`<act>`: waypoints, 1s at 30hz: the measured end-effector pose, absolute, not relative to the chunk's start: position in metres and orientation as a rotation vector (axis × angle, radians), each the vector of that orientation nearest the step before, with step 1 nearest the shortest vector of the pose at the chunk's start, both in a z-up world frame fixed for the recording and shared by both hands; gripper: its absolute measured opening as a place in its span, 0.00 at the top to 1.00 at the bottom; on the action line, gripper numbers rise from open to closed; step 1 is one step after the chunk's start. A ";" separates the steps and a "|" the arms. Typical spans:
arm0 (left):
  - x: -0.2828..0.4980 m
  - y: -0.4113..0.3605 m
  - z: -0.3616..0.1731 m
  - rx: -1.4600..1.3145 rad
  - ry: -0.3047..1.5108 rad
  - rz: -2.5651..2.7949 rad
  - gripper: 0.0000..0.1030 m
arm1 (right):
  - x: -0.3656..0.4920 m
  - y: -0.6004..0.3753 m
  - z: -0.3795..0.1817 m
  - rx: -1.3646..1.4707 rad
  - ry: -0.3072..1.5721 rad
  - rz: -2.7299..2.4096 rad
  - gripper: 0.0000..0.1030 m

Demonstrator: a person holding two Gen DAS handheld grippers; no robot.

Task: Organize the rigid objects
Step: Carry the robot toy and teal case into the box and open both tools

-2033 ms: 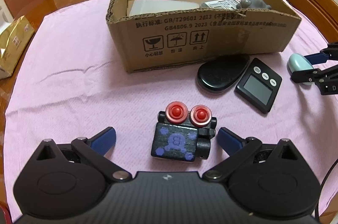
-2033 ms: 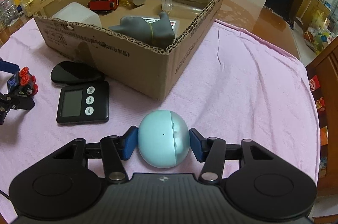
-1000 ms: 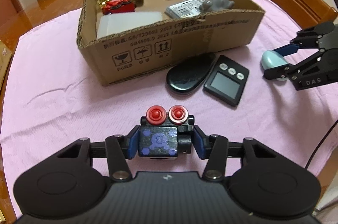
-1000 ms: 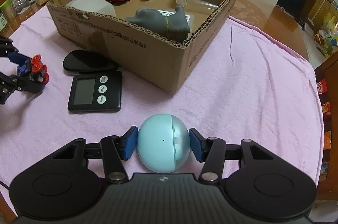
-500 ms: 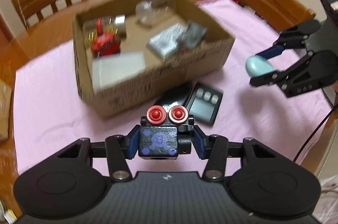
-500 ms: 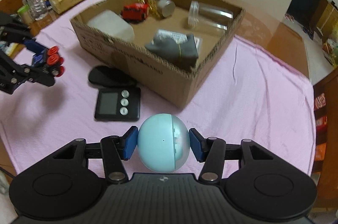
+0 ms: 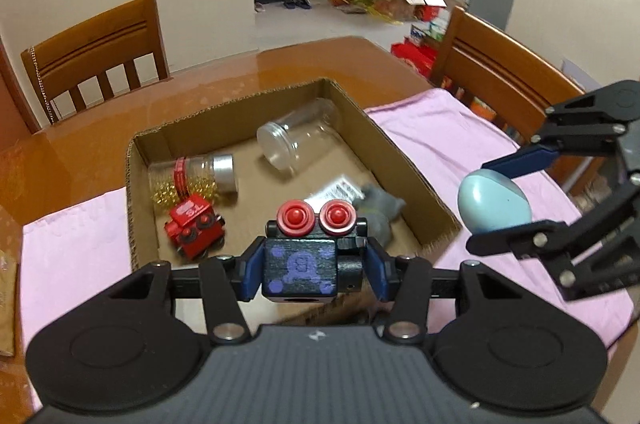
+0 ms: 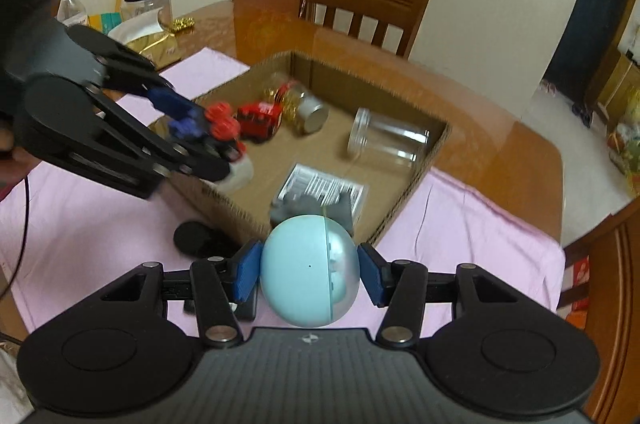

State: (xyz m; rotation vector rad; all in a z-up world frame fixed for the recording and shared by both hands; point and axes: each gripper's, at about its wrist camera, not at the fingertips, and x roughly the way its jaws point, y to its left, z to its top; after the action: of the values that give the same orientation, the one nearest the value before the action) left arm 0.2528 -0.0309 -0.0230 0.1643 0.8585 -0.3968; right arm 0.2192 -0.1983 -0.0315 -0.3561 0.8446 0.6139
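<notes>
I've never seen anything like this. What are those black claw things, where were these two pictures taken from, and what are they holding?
No robot here: a person holds a hand-held claw in each hand, and each claw carries a wide-angle camera looking along its two fingers. So each picture looks out from one claw.

In the left claw's picture, the left gripper is shut on a black toy block with red knobs on top. In the other, the right gripper is shut on a pale blue ball. Each claw also shows in the other's picture.

Below them is a cardboard box on a pink cloth over a wooden table. Inside lie a clear jar, a jar of gold beads, a red toy train, a grey soft toy and a printed card.
</notes>
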 end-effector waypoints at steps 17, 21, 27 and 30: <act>0.207 0.018 -0.013 0.080 0.839 -0.176 0.02 | 0.266 -0.165 -0.025 -0.369 0.840 0.629 0.44; 0.192 0.039 -0.011 0.061 0.843 -0.091 0.02 | 0.282 -0.147 -0.028 -0.369 0.848 0.635 0.44; 0.174 0.064 -0.010 0.029 0.838 -0.023 0.02 | 0.309 -0.120 -0.047 -0.341 0.906 0.627 0.44; 0.170 0.073 -0.011 0.025 0.840 -0.006 0.02 | 0.321 -0.107 -0.060 -0.331 0.942 0.617 0.44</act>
State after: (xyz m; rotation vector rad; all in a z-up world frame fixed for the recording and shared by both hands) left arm 0.1701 0.0733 -0.0112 0.0246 0.8404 -0.0060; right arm 0.3212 -0.1073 -0.0602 -0.3312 0.9421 0.6165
